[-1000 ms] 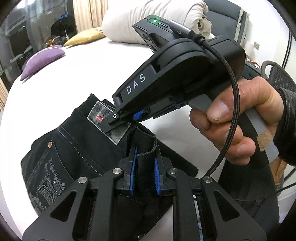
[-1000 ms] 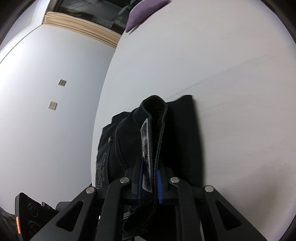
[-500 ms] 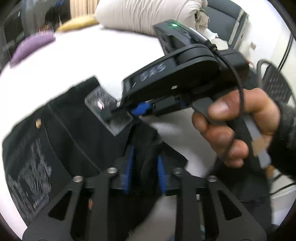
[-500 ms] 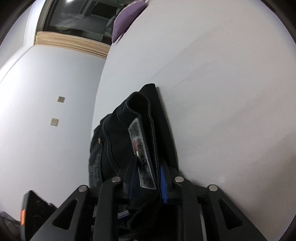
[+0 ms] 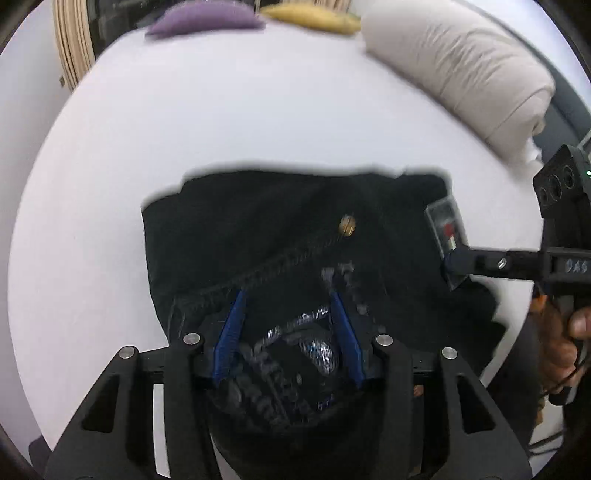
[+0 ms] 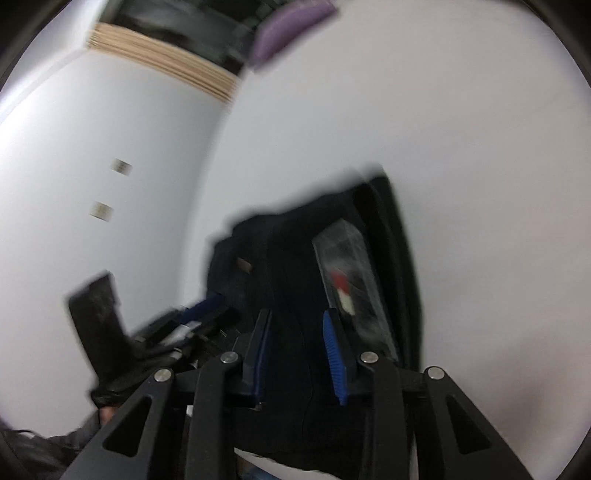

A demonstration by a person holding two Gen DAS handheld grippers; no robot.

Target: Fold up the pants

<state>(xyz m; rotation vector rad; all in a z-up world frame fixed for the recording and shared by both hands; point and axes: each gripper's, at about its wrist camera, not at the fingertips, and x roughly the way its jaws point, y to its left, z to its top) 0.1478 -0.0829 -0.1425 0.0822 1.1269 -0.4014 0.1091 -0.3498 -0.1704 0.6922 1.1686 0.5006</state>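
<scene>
The black jeans (image 5: 266, 229) lie folded in a compact bundle on the white bed (image 5: 221, 110), back pocket embroidery and a brass rivet facing up. My left gripper (image 5: 288, 299) is open, its blue pads spread over the near edge of the bundle. My right gripper (image 6: 297, 325) is open too, pads apart over the waistband next to the grey brand patch (image 6: 347, 280). In the left wrist view the right gripper's tip (image 5: 458, 260) rests at the patch (image 5: 445, 225) on the bundle's right side. Both views are motion-blurred.
A rolled beige duvet (image 5: 461, 70) lies at the far right of the bed. A purple cushion (image 5: 207, 18) and a yellow cushion (image 5: 310, 16) sit at the far edge. A white wall with two sockets (image 6: 110, 188) is to the left.
Both grippers were shut on the waistband; both have opened and let go. The jeans now lie flat on the bed, and the grippers have drawn apart.
</scene>
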